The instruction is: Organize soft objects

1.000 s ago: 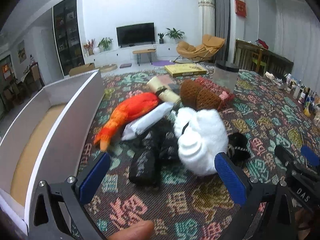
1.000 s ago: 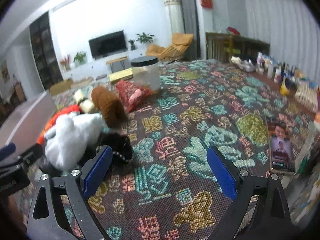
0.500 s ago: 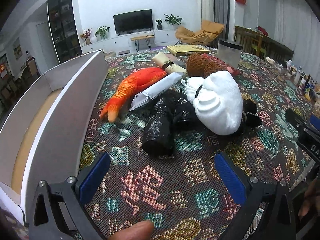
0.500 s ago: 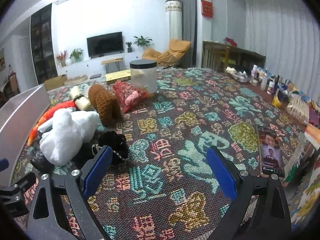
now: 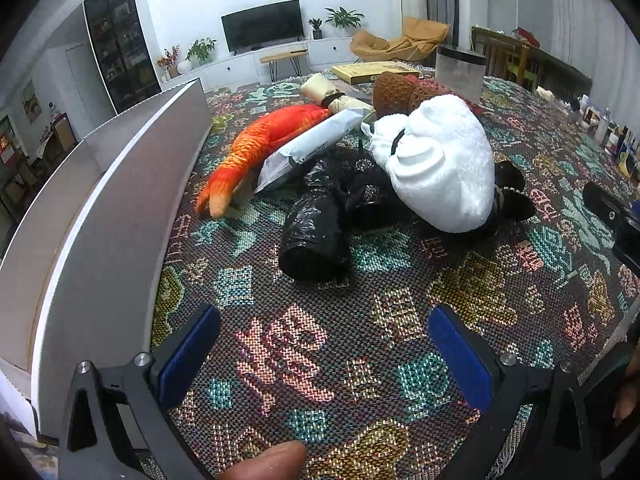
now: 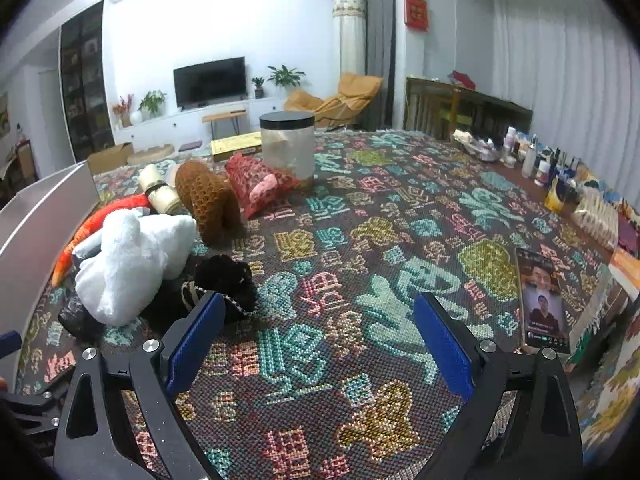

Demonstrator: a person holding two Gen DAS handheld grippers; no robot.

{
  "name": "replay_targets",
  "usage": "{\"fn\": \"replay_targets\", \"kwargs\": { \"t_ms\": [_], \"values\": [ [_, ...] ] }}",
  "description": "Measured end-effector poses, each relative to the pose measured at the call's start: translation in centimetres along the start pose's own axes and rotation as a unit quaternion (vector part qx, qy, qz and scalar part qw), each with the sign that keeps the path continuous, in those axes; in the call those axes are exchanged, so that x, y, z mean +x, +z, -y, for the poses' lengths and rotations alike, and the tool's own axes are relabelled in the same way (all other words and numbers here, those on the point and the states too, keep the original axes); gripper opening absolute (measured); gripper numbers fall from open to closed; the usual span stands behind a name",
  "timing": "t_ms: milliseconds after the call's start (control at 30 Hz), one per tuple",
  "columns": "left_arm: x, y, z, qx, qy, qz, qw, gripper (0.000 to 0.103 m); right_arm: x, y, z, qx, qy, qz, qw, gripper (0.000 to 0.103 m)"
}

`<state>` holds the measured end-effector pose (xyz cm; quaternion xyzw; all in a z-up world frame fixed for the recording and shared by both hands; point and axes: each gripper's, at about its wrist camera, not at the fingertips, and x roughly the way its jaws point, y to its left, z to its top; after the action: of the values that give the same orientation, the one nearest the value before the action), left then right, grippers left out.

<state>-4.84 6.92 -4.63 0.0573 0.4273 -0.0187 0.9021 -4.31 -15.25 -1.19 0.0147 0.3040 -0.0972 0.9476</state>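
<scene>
Ahead of the left gripper (image 5: pixel 320 344), past a stretch of bare patterned cloth, lies the heap of soft things on the surface (image 5: pixel 400 360). Nearest of them is the black bag roll (image 5: pixel 314 232), its open round end facing the jaws and its long axis running away from them and slightly to the right, toward the white plush (image 5: pixel 440 164) that slumps over the dark items behind it. Left of the roll the orange fish (image 5: pixel 260 148) lies slantwise, tail end nearer, with the grey mailer (image 5: pixel 308 152) touching its right flank along the same slant. The box (image 5: pixel 120 208) stands along the left edge, its long wall just beside the fish's tail. Both grippers are spread wide and hold nothing. The right gripper (image 6: pixel 316 336) looks over open cloth; from it the heap sits off to the left, the black fluffy piece (image 6: pixel 226 280) just beyond its left finger (image 6: pixel 196 340) and the plush farther left again. A phone (image 6: pixel 542 300) lies to its right, and a jar (image 6: pixel 288 144) stands well behind the brown knit (image 6: pixel 208 200) and red knit (image 6: pixel 256 184). By this layout the left gripper seems the better placed for the roll, being in line with it and on the box side. Since the roll points end-on, a grasp would likely need the jaws to pass either side of its width rather than meet the open end.
</scene>
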Motion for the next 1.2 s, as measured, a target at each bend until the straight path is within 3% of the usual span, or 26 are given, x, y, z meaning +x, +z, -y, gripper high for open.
{"fn": "replay_targets", "kwargs": {
  "t_ms": [900,1200],
  "values": [
    [2.5,0.1,-1.0,-0.014,0.001,-0.020,0.9997,0.103,-0.2,0.1,-0.6,-0.014,-0.003,0.004,1.000,0.097],
    [4.9,0.2,-1.1,-0.002,0.001,-0.048,0.9988,0.103,0.3,0.0,-1.0,-0.028,0.001,-0.007,1.000,0.097]
  ]
}}
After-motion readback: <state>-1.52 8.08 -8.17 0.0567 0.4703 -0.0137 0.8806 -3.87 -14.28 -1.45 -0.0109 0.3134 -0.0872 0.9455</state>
